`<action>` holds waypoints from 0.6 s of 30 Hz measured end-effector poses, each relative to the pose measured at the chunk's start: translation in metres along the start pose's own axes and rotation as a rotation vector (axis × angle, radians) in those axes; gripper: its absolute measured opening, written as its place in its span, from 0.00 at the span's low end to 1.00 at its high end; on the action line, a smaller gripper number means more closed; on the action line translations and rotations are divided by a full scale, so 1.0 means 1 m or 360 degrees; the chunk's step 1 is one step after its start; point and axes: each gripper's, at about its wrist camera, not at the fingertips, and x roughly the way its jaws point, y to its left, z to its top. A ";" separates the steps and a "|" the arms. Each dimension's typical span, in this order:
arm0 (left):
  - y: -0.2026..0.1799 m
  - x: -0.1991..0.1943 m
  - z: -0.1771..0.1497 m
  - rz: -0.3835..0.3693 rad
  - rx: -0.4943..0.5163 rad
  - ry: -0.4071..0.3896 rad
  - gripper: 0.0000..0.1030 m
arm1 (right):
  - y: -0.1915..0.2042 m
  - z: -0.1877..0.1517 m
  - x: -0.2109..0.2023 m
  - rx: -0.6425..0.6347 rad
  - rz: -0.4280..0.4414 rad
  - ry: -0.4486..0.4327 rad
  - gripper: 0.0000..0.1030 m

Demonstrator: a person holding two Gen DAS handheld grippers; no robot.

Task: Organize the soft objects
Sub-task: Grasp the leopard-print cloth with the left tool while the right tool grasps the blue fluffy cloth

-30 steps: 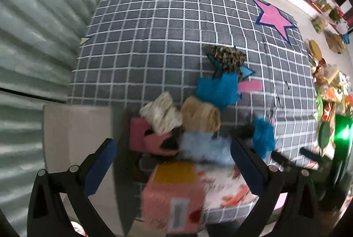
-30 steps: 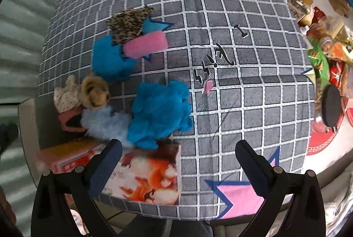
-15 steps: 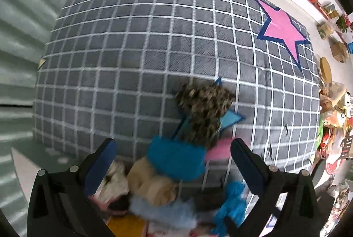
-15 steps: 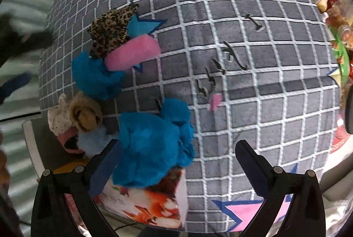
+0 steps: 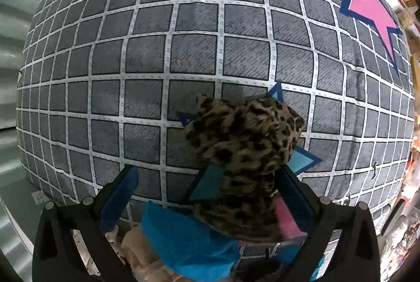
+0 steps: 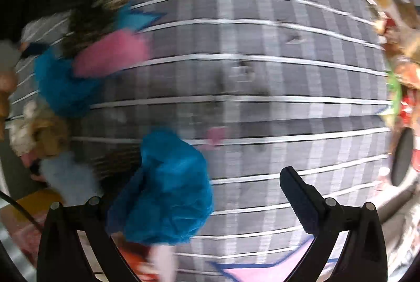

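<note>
In the left wrist view a leopard-print soft piece (image 5: 244,150) lies on the grey checked cover (image 5: 183,51). It reaches in between the fingers of my left gripper (image 5: 207,190), which is open around its near end. Below it lie a blue soft piece (image 5: 183,242), a pink one (image 5: 287,216) and a tan one (image 5: 141,253). The right wrist view is motion-blurred. A bright blue fluffy piece (image 6: 168,187) sits against the left finger of my open right gripper (image 6: 204,203) and hides that fingertip. Further left are a pink piece (image 6: 113,53) and another blue one (image 6: 60,82).
A big pink star (image 5: 367,1) is printed on the cover at the far right. Cluttered goods (image 6: 399,72) line the right side. A tan piece (image 6: 50,135), a pale blue fluffy one (image 6: 65,174) and a yellow-topped box (image 6: 31,206) sit at the cover's near left corner.
My left gripper has moved forward over the pile to the leopard-print piece. My right gripper has closed in on the bright blue fluffy piece and is moving fast.
</note>
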 end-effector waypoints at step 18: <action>-0.026 0.051 0.014 -0.0136 0.0054 0.0060 0.85 | -0.044 -0.024 -0.011 0.0208 0.0277 0.0004 1.00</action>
